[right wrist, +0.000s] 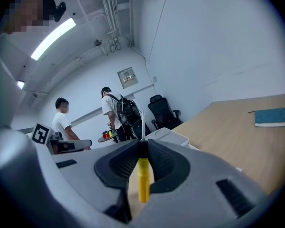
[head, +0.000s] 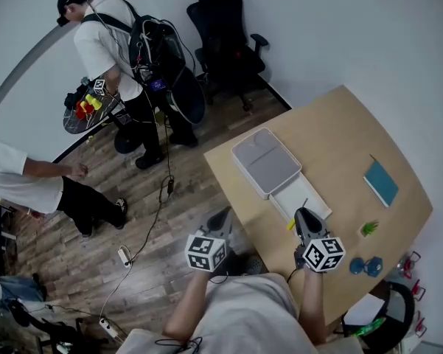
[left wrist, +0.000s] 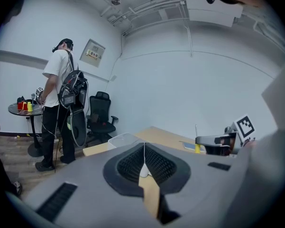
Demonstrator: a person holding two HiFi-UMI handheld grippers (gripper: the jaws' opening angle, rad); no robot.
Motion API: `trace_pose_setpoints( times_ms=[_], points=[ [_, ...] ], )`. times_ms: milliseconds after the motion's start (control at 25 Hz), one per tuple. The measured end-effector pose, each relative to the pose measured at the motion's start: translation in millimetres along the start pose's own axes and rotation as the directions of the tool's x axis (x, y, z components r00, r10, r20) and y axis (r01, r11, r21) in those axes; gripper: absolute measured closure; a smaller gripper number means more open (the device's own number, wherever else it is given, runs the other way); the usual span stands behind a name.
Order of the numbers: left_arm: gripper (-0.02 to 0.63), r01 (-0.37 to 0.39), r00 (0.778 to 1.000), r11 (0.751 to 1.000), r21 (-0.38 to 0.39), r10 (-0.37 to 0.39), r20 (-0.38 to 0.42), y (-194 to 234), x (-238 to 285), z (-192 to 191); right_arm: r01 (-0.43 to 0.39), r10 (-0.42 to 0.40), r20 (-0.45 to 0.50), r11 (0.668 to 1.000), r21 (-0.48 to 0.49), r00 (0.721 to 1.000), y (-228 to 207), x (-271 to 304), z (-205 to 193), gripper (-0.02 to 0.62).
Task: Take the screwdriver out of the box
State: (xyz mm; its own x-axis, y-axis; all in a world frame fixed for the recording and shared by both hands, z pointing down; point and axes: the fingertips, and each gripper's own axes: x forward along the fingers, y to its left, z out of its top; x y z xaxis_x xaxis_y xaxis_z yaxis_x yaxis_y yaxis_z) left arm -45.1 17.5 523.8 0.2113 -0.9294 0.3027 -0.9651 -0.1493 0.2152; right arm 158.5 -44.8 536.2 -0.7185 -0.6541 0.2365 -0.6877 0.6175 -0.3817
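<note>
Right gripper view: right tool [right wrist: 142,147] pinching yellow screwdriver [right wrist: 142,184]
left tool [left wrist: 144,152]: pressed together, empty
step: screwdriver looks clear of box [head: 265,161]
next: set down on table [head: 339,135]

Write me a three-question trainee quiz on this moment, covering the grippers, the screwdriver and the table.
1. True or false: the left gripper holds the screwdriver.
2. What colour is the screwdriver's handle? A red, B yellow, C blue.
3. Fill in: the teal notebook lies on the ____.
Key: 1 false; the right gripper is clamped on it, and the left gripper is shut and empty. 2 B. 3 table.
</note>
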Motion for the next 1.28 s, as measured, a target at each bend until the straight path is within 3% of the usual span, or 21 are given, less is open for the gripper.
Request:
trace_pose_setpoints(
  times_ms=[560, 1280],
  points=[
    [0.600, 0.038, 0.999, 0.999, 0.005, -0.038, -0.020, -11.4, 21.7, -5.5, 0.043, -0.043, 0.004, 0.999, -0.025, 0.999, -14.5, -1.7, 1.5, 0.529],
    [0.600, 0.063, 0.998, 0.998, 0.010, -0.062, -0.026, -17.8, 30.4, -5.0, 0.026, -0.026, 0.013, 0.999, -0.031, 1.000, -10.4, 0.1, 6.7, 0.529]
  ],
)
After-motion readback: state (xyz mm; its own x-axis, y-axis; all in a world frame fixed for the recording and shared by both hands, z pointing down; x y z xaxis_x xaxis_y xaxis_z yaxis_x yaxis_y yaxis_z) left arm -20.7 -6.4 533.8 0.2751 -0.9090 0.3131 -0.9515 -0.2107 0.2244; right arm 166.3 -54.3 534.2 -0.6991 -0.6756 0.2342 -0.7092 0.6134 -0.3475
